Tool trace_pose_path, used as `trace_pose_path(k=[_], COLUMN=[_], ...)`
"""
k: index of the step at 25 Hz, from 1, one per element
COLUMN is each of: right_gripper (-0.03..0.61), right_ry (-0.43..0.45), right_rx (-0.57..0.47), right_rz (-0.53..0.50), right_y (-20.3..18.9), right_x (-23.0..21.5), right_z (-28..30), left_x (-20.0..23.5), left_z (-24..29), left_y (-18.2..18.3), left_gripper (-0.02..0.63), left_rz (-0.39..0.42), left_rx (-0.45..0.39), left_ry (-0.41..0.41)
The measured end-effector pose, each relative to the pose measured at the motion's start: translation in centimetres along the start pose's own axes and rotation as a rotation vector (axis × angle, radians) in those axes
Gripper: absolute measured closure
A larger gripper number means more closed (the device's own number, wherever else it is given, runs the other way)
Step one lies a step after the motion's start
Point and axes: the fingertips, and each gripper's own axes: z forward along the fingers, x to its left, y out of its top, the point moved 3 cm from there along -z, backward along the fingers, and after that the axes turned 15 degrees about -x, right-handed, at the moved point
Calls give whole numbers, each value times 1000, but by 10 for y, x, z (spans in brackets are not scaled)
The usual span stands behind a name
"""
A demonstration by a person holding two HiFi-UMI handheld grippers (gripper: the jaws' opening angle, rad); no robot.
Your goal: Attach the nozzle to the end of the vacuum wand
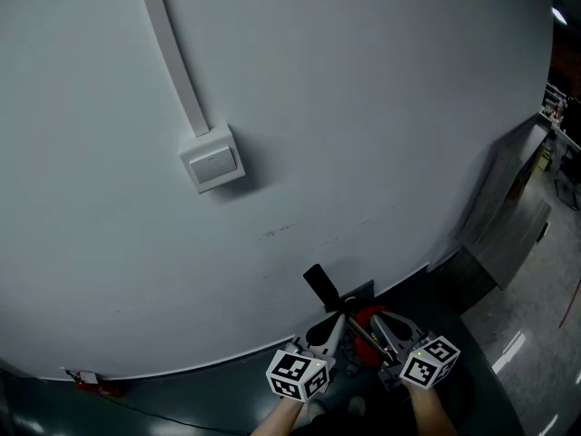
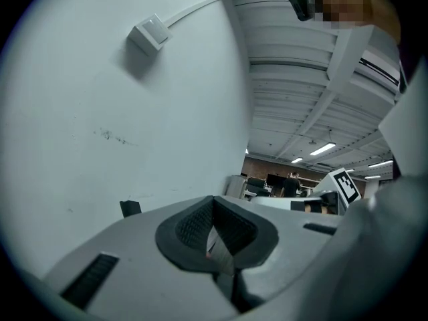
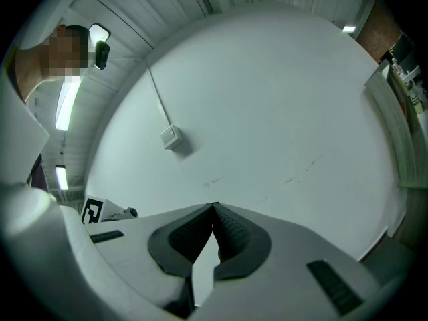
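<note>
2 claws, nothing in hand: my left gripper and right gripper point level at the far wall, each pinched fully together on empty air. A red vacuum body and a black piece, possibly the nozzle, lie just beyond them, low by the wall; the wand I cannot pick out. The risk is that a blind reach down could knock the parts askew.

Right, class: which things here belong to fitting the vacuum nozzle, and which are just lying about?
Job: black flat piece, probably the nozzle; red rounded vacuum part; left gripper; right gripper.
Lying about: white square wall box; white cable duct; small red object.
</note>
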Motion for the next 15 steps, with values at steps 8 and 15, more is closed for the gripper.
trace_pose_path(k=[8, 15], right_gripper=[560, 560], right_ry=[-2, 6], right_rx=[-19, -20], right_rz=[-5, -12], right_y=[3, 1], right_x=[-3, -3], right_z=[7, 11], left_x=[6, 7], left_z=[0, 1], left_y=[6, 5], left_gripper=[611, 609], left_rz=[13, 17], left_rx=[-8, -4], left_ry=[4, -2])
